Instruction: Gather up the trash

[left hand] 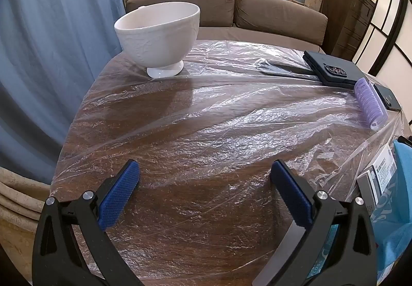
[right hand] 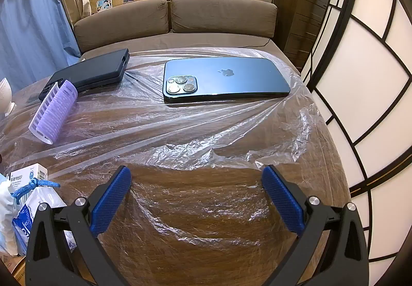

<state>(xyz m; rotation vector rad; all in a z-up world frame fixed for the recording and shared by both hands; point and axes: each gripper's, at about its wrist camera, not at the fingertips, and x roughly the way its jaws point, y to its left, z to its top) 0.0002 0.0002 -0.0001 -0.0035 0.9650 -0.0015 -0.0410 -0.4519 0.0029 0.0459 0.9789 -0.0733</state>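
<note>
A thin clear plastic sheet [left hand: 219, 116] lies crinkled over the round wooden table [right hand: 206, 234]. My left gripper [left hand: 204, 170] hangs open above its near part, nothing between the blue pads. My right gripper [right hand: 197, 175] is open too, over the loose folded edge of the plastic sheet [right hand: 231, 146]. A small white carton [right hand: 28, 175] and a blue-and-white packet [right hand: 25, 211] lie at the left edge of the right wrist view. The same carton [left hand: 378, 172] shows at the right edge of the left wrist view.
A white footed bowl [left hand: 159, 36] stands at the table's far left. A dark phone case [left hand: 327, 69], a purple hair roller [left hand: 367, 103] and a blue phone [right hand: 224, 80] lie on the sheet. A brown sofa [left hand: 257, 10] is behind, a blue curtain [left hand: 51, 54] to the left.
</note>
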